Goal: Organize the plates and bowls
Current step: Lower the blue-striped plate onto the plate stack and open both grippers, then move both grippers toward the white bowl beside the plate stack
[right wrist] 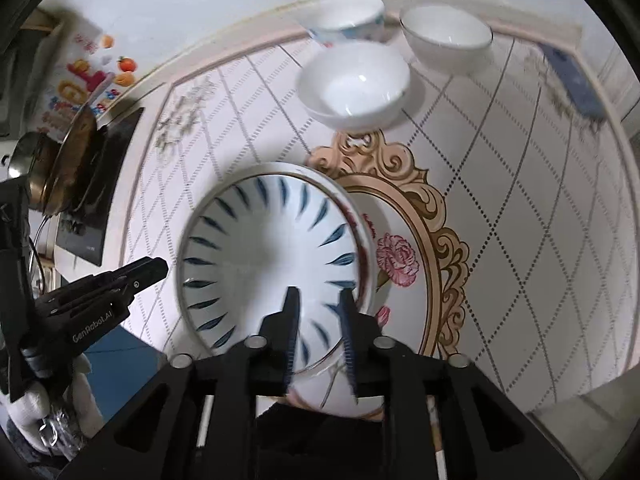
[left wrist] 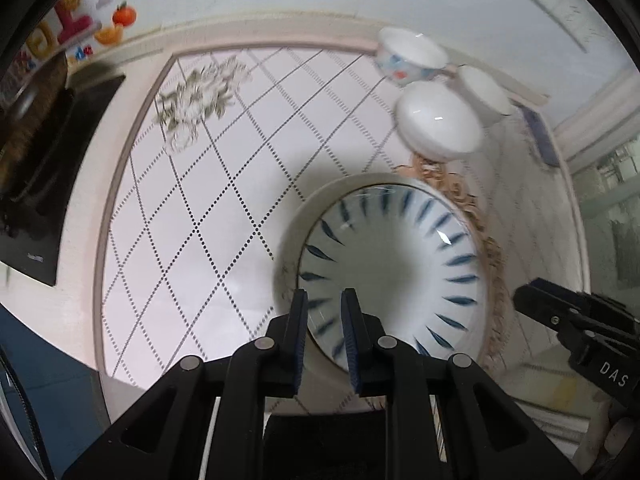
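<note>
Left wrist view: the left gripper (left wrist: 324, 298) is being kept nearly closed, empty — above the blue-striped plate (left wrist: 400, 264). Right gripper (right wrist: 318, 300) is partly parted, gripping nothing — three bowls (right wrist: 356, 84) are standing by the table's far edge (right wrist: 240, 46).

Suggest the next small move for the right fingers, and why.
Probably lift the right fingers clear and head for the white bowl at the back right. The striped plate already sits on the flowered plate, the fingers stand apart over it, and that bowl stands on its own beside the other bowls.
</note>
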Demonstrator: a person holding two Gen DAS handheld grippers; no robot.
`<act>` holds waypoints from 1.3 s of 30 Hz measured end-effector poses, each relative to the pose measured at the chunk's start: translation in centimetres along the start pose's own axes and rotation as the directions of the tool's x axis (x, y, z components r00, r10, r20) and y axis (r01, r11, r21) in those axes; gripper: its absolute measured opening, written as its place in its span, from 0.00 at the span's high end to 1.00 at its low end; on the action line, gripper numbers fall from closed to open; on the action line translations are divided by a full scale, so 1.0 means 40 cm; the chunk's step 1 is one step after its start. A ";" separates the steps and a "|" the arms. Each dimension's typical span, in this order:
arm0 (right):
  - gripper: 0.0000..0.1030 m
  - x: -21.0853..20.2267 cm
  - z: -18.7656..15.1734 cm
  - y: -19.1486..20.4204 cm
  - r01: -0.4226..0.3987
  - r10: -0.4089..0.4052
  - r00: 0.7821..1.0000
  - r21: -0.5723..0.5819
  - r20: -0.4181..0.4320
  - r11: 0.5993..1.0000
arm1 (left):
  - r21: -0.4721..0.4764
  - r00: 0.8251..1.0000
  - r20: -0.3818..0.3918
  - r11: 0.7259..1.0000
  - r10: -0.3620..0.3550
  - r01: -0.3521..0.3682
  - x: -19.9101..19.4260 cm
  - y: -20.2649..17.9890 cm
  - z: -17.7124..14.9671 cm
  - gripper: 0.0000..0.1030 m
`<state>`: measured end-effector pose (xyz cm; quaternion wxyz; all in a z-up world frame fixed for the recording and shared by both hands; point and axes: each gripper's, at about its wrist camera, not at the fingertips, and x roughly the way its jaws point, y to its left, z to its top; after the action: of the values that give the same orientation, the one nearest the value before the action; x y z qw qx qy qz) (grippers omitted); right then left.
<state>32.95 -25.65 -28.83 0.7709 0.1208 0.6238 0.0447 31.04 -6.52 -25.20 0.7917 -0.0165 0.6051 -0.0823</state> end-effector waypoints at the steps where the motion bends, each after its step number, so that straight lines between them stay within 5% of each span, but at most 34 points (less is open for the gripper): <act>1: 0.66 -0.020 -0.007 0.011 -0.002 0.003 1.000 -0.008 0.009 1.000 | 0.011 1.000 0.015 1.000 0.011 -0.011 -0.023 -0.007 -0.010 0.84; 6: 0.46 -0.137 -0.065 0.061 0.005 -0.003 0.998 -0.034 0.065 0.999 | 0.038 0.998 0.066 0.999 0.001 -0.004 -0.126 -0.019 -0.052 0.72; 11: 0.30 -0.243 -0.135 0.096 0.017 -0.014 0.994 -0.030 0.104 0.999 | 0.035 0.992 0.129 0.999 -0.010 0.005 -0.225 -0.013 -0.100 0.70; 13: 0.26 -0.285 -0.169 0.111 0.026 -0.022 0.991 -0.030 0.132 0.999 | 0.043 0.988 0.157 0.999 -0.017 0.010 -0.265 -0.010 -0.120 0.62; 15: 0.23 -0.322 -0.202 0.120 0.025 -0.021 0.988 -0.023 0.153 0.999 | 0.051 0.984 0.180 0.999 -0.017 0.008 -0.293 -0.011 -0.134 0.40; 16: 0.22 -0.336 -0.215 0.124 0.022 -0.019 0.987 -0.019 0.160 1.000 | 0.056 0.981 0.194 0.998 -0.019 0.008 -0.310 -0.010 -0.144 0.38; 30: 0.18 -0.459 -0.325 0.171 0.015 -0.014 0.974 -0.002 0.227 1.000 | 0.084 0.971 0.234 0.996 -0.056 0.037 -0.397 -0.023 -0.207 0.38; 39: 0.17 -0.410 -0.219 0.072 -0.050 0.041 0.978 0.037 0.203 0.998 | 0.005 0.974 0.228 1.000 -0.007 0.006 -0.315 -0.037 -0.094 0.38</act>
<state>21.08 -25.31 -14.22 0.8263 0.1551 0.5402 0.0367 24.06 -5.83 -13.96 0.8558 -0.0264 0.5098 -0.0838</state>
